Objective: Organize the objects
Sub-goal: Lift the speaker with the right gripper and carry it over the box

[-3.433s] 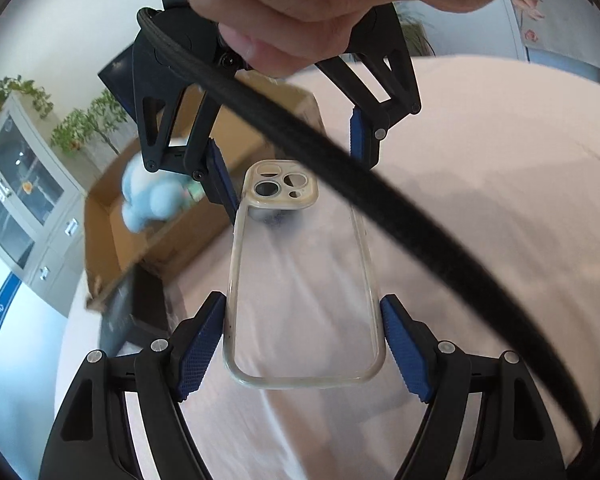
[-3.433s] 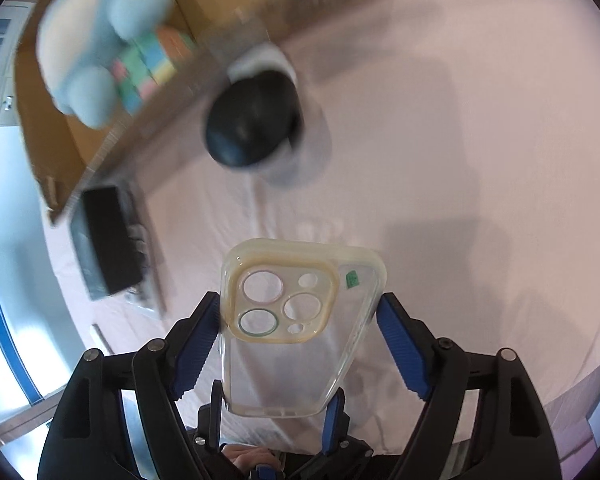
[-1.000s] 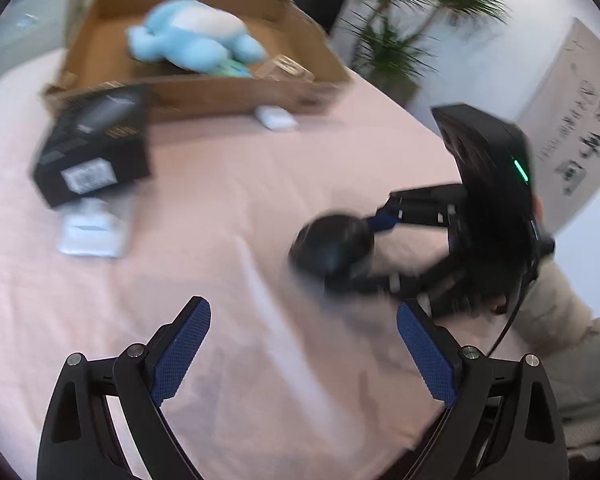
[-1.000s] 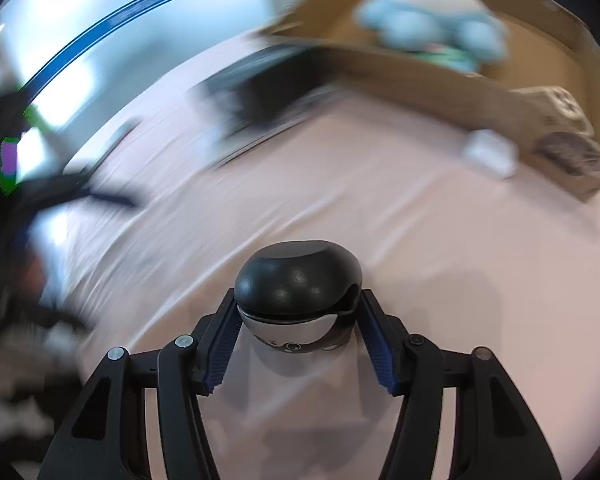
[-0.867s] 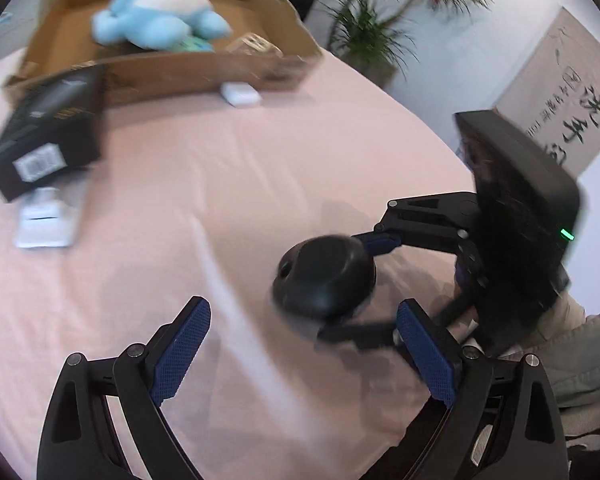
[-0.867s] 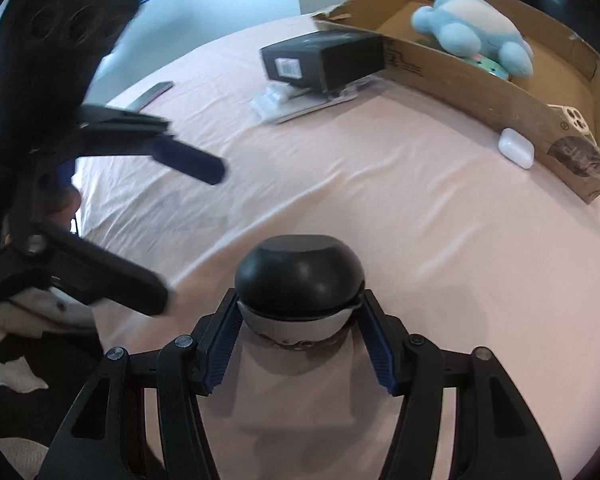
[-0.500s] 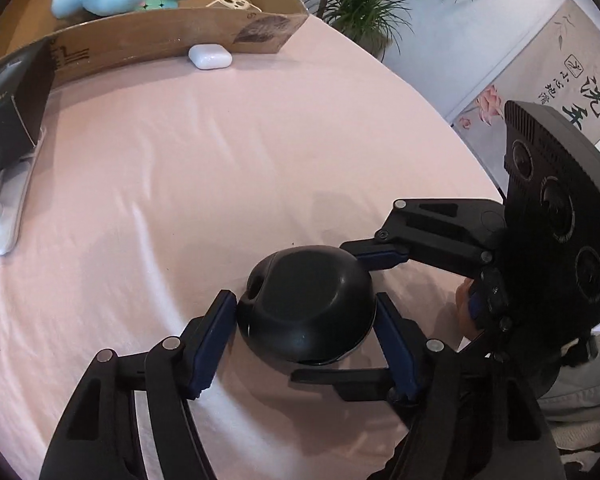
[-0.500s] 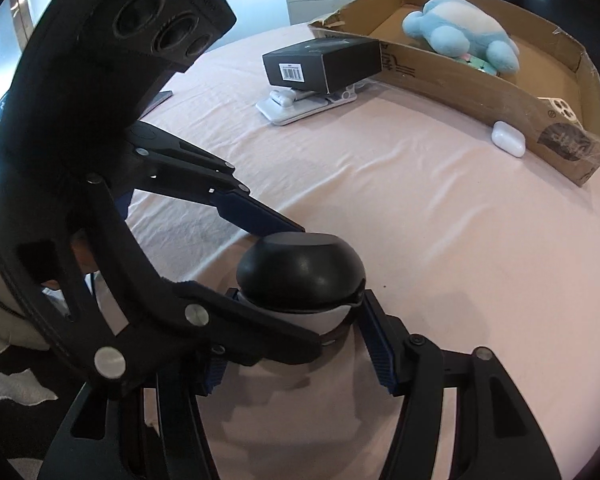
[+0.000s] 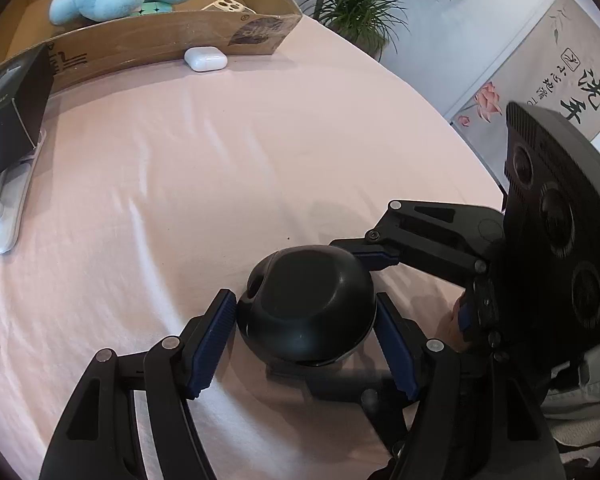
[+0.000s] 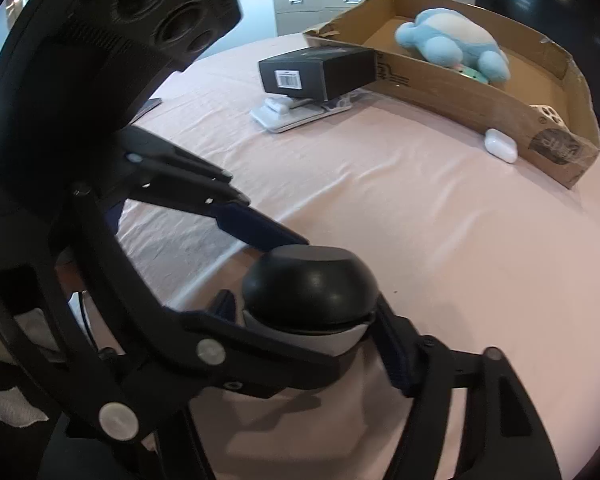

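Both pairs of fingers close on the same round black speaker point(image 9: 306, 312), which sits on the pink tablecloth point(image 9: 220, 160) near the table's front edge. Seen from the left wrist, the left gripper point(image 9: 305, 344) has its blue pads point(image 9: 212, 344) against the speaker's two sides, one pad on each flank. The right gripper point(image 9: 364, 312) comes in from the right of that view and crosses the left one, with one blue-tipped finger touching the speaker's far side and the other passing low in front of it.

From the right wrist, the right gripper point(image 10: 306, 320) squeezes the speaker's pale lower band point(image 10: 340, 338) from both sides, under the black dome. The left gripper point(image 10: 228, 268) fills the left of this view, one of its fingers lying across the near side of the speaker, another reaching its upper left edge.

Farther back, a black box point(image 10: 320, 70) with a barcode label rests on a flat white item point(image 10: 296, 114). Beside it lies a long shallow cardboard tray point(image 10: 460, 88). A blue plush toy point(image 10: 452, 44) lies inside the tray, with a pale phone case point(image 9: 226, 5) near its end. A white earbud case point(image 10: 500, 145) lies on the cloth, touching or just outside the tray's near wall. Potted plants point(image 9: 356, 4) and a wall scroll point(image 9: 540, 68) stand beyond the table.
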Available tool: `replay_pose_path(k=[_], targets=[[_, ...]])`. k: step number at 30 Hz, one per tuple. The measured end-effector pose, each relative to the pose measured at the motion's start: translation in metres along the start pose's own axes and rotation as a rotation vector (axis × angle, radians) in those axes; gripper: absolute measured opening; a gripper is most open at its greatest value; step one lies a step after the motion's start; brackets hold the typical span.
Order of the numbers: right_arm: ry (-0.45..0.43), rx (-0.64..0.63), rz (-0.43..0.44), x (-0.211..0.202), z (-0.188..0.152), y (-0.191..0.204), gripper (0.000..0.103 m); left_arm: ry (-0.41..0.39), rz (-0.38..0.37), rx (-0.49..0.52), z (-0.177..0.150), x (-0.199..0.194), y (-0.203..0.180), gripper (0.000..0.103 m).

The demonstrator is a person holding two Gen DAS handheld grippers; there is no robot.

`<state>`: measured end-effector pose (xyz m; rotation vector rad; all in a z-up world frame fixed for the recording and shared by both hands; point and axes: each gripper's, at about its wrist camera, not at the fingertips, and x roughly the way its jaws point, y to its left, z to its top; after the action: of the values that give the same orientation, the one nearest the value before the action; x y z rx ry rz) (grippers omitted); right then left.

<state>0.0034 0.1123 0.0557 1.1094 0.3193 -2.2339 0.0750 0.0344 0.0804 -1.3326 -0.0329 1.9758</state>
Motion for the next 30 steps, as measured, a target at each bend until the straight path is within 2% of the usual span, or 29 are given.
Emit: replay_pose_path(k=[3,16,30], targets=[[0.002,0.037,0.025,-0.001,0.002,-0.006,0.055,0.001,-0.019,-0.023,-0.002,-0.004,0.002,0.068],[0.013,0.053,0.014,-0.004,-0.001,-0.005,0.055,0.005,-0.027,-0.022,0.003,0.003,0.000,0.068],[-0.021,0.036,-0.023,-0.023,0.017,-0.004,0.055,-0.050,-0.031,0.018,0.022,-0.018,-0.005,0.068]])
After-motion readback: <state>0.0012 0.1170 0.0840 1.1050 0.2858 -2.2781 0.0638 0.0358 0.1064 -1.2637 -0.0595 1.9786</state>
